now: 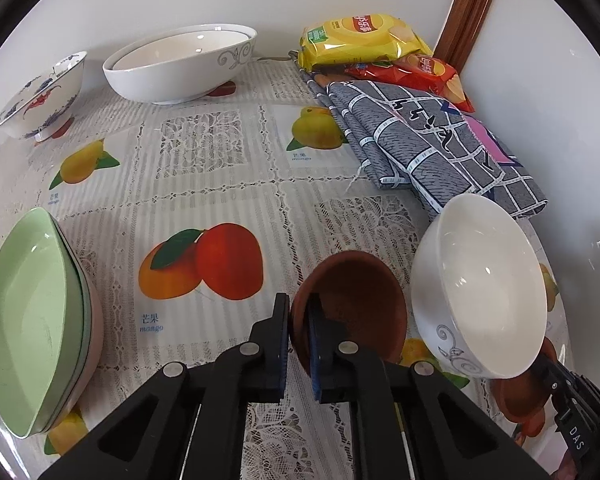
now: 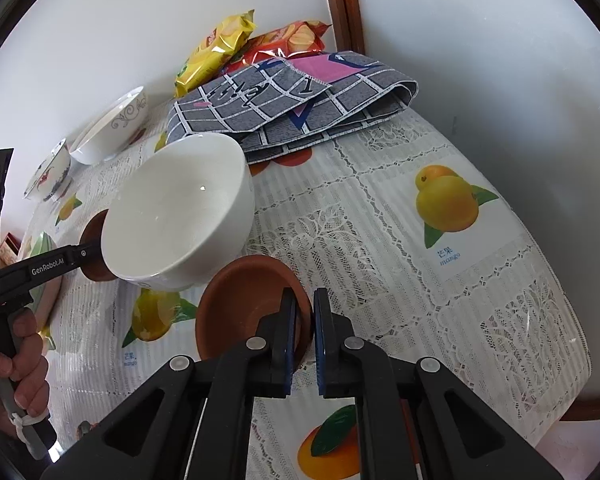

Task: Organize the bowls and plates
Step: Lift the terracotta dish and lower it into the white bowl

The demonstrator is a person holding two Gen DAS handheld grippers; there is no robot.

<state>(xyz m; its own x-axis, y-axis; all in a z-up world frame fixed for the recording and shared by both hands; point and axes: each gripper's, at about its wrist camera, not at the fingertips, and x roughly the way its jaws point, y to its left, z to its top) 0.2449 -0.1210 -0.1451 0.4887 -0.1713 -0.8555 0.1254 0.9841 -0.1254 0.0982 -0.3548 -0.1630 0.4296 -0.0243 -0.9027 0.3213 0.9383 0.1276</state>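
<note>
My left gripper (image 1: 298, 340) is shut on the rim of a brown saucer (image 1: 356, 304), held tilted above the table. My right gripper (image 2: 305, 344) is shut on the rim of a second brown saucer (image 2: 244, 304); that saucer also shows in the left wrist view (image 1: 520, 400). A white bowl (image 2: 180, 212) with a grey scroll pattern stands between the two saucers; it also shows in the left wrist view (image 1: 480, 284). It is tilted. Its base is hidden, so I cannot tell what it rests on.
Stacked green oval dishes (image 1: 32, 320) sit at the left. A large white bowl stack (image 1: 180, 64) and a flowered bowl (image 1: 40, 96) stand at the back by the wall. A folded grey cloth (image 1: 432, 144) and snack bags (image 1: 364, 40) lie at back right. The table edge (image 2: 572, 320) curves right.
</note>
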